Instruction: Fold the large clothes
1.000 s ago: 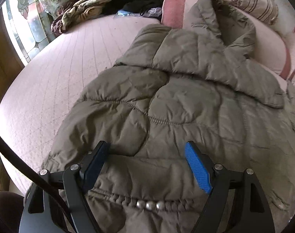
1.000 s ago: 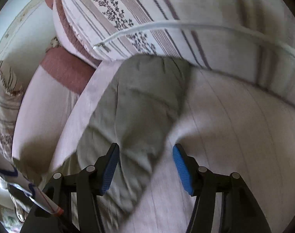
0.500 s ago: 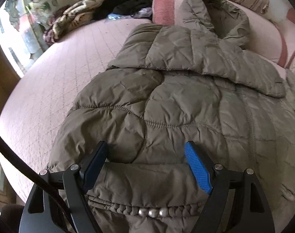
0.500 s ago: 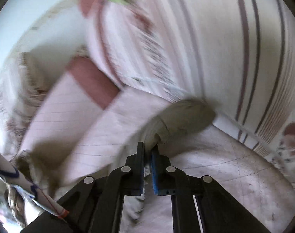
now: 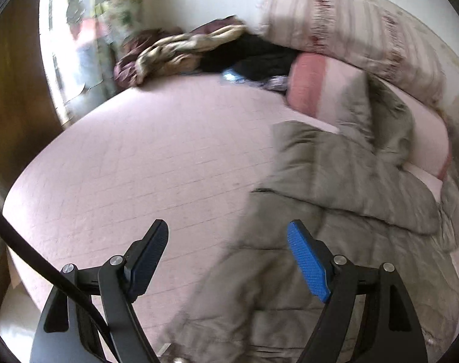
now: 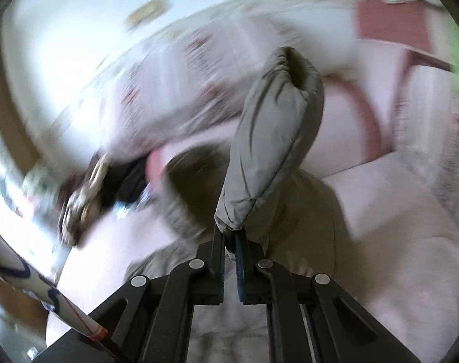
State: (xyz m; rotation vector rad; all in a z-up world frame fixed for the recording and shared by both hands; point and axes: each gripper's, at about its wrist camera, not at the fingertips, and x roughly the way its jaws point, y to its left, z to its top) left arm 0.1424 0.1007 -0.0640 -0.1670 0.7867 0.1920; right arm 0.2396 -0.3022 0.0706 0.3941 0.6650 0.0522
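An olive-grey puffer jacket (image 5: pixel 344 211) lies spread on the pink quilted bed (image 5: pixel 156 163), on the right of the left wrist view. My left gripper (image 5: pixel 226 245) is open and empty, above the jacket's left edge and the bare quilt. My right gripper (image 6: pixel 229 239) is shut on the jacket's sleeve (image 6: pixel 277 133) and holds it lifted, cuff end pointing up. The rest of the jacket (image 6: pixel 302 211) lies below it in the right wrist view.
A heap of other clothes (image 5: pixel 205 51) lies at the far side of the bed. Striped and pink pillows (image 5: pixel 350 42) line the headboard on the right. A window (image 5: pixel 75 48) and dark wood frame stand at the left.
My right gripper, shut on the sleeve, has lifted it off the bed and swung it over the jacket. My left gripper has moved left off the jacket's hem, still open.
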